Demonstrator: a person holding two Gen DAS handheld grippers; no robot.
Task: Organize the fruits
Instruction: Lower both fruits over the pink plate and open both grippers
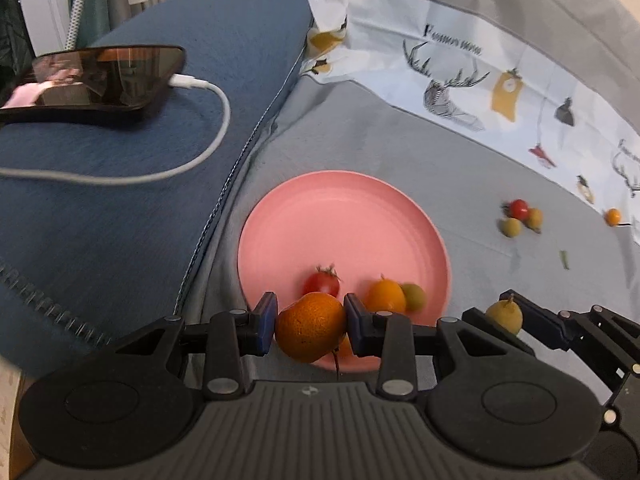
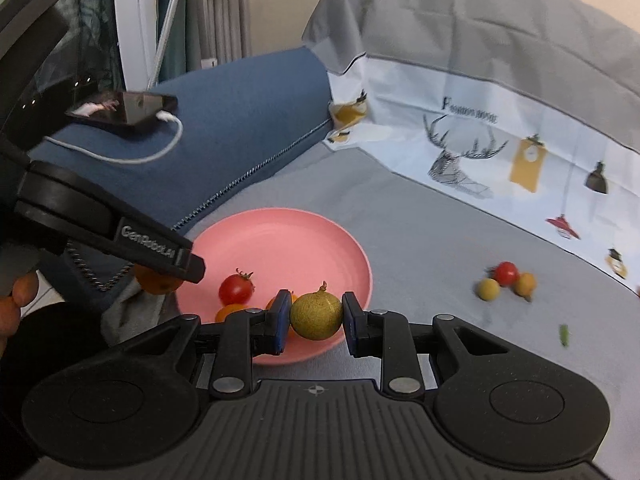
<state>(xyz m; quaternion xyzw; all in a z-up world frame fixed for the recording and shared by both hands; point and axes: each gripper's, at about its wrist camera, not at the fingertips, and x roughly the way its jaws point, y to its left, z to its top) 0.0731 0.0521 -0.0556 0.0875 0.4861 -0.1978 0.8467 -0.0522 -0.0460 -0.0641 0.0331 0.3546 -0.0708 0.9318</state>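
The left tongs (image 1: 310, 328) grip an orange mandarin (image 1: 311, 326) over the near rim of the pink plate (image 1: 340, 216), which holds a red tomato (image 1: 322, 282) and other small fruits. Just right, the right tongs (image 2: 316, 318) clamp a yellow-green fruit (image 2: 316, 316) above the plate's near edge. Three more small fruits (image 2: 506, 278) lie farther right on the grey bed sheet (image 2: 420, 240).

Left gripper (image 1: 311, 330): angled steeply down over near rim of plate (image 1: 344, 216), blue pads clamped on orange (image 1: 310, 332). Right gripper (image 2: 316, 322): tilted down at plate's near right edge, pads pinched on small yellow-green fruit (image 2: 316, 316). Left gripper sits at plate's near left edge in right wrist view. Fingers (image 2: 18, 296) of a hand show at the far left there.
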